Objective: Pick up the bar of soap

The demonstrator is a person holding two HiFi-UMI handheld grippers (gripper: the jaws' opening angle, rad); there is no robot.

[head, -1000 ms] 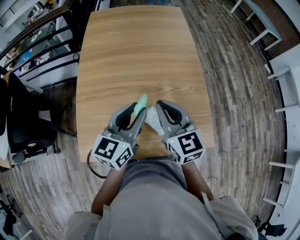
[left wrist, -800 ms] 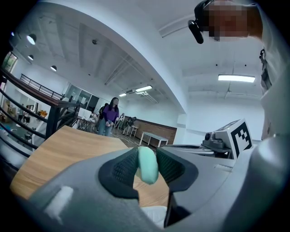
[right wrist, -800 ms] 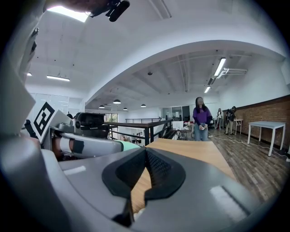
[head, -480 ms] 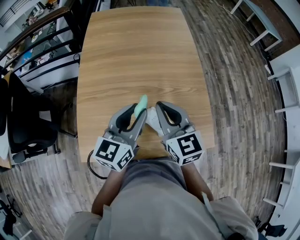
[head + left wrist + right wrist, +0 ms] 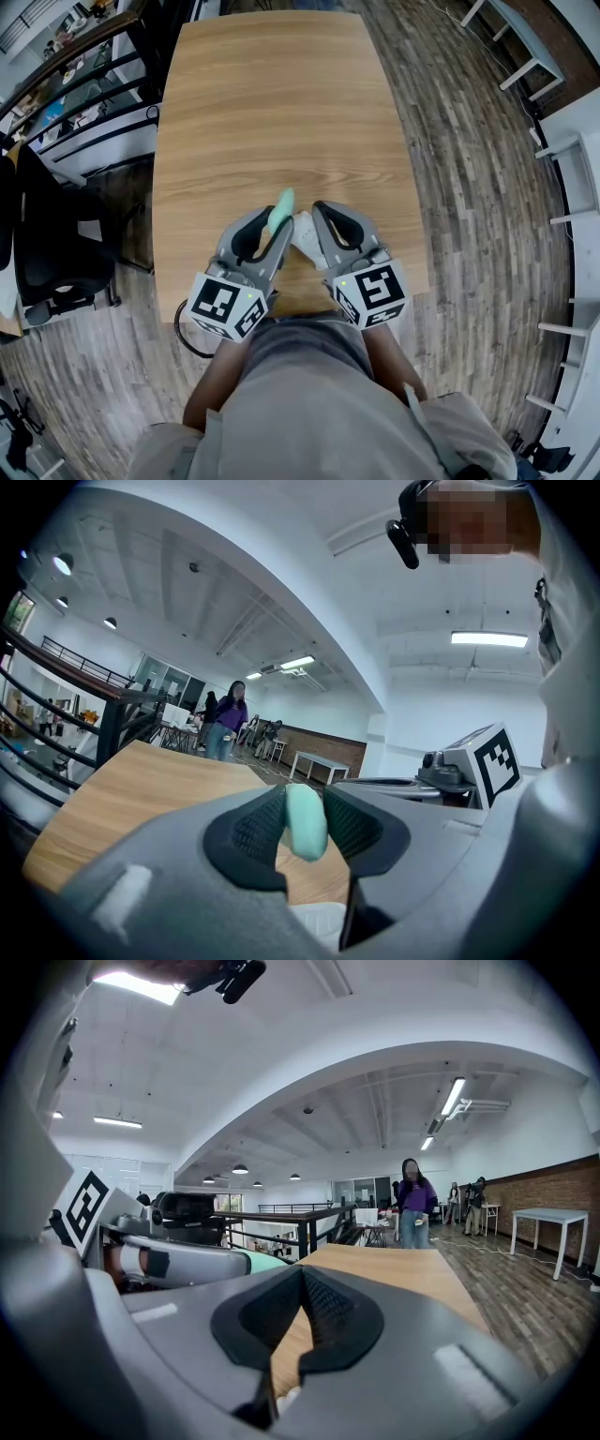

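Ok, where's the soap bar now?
In the head view, the soap bar is clamped in the left gripper, over the table's near end, just left of the right gripper.

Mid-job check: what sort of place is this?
Probably an open-plan office or lab on a mezzanine: black railing, white table by a brick wall, an office chair beside the wooden table.

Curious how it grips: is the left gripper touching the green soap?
Touching. In the left gripper view, the left gripper clamps the green soap, with a jaw pressed against each side.

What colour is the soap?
Mint green. The soap shows best in the left gripper view.
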